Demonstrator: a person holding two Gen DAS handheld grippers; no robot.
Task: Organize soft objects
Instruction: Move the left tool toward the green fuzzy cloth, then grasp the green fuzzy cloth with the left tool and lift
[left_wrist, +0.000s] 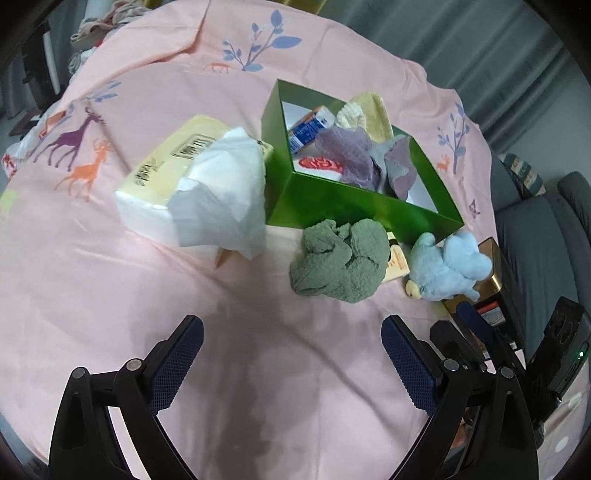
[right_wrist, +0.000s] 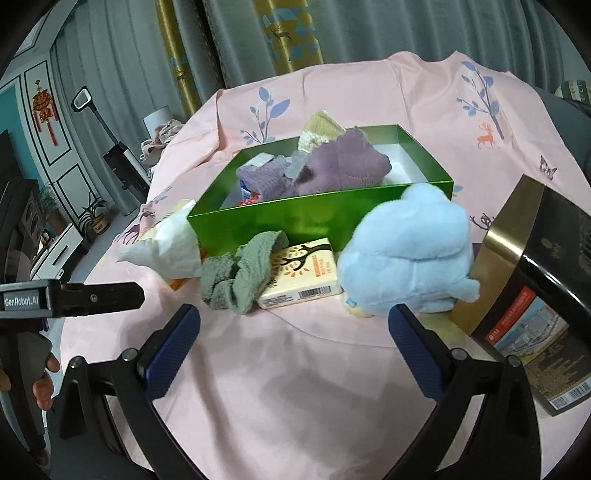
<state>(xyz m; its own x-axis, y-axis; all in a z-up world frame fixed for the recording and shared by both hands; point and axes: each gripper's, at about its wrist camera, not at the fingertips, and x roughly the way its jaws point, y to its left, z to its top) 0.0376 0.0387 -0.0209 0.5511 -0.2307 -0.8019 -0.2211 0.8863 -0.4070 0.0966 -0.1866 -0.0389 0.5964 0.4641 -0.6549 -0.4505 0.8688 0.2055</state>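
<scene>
- The glossy green cardboard box (right_wrist: 295, 218), white inside, sits on the pink deer-print bedsheet (left_wrist: 258, 369). It already holds a mauve waffle-knit cloth (right_wrist: 332, 166) and a small blue-and-white carton (left_wrist: 308, 129). A yellow towel (left_wrist: 373, 110) hangs over its far rim.
- Two soft things are not yet in. The crumpled sage-green knitted cloth (left_wrist: 340, 262) lies just beside the box's near wall. At about three o'clock from the cloth lies the pale blue plush toy (right_wrist: 410, 254).
- The cloth partly covers a cream tissue pack with a tree print (right_wrist: 306, 273).
- At nine o'clock from the box lies a yellow tissue pack (left_wrist: 166, 166) with a white sheet pulled out.
- At three o'clock from the plush stands a gold-and-black tin (right_wrist: 517, 258), touching it.
- The right gripper (right_wrist: 295, 332) is spread wide and empty; the plush sits near its right fingertip.
- The left gripper (left_wrist: 291, 339) is likewise wide and empty, short of the green cloth.
- Judged step: picking the next soft item. The right gripper would need to shift towards one o'clock, centre on the plush and close gently.
</scene>
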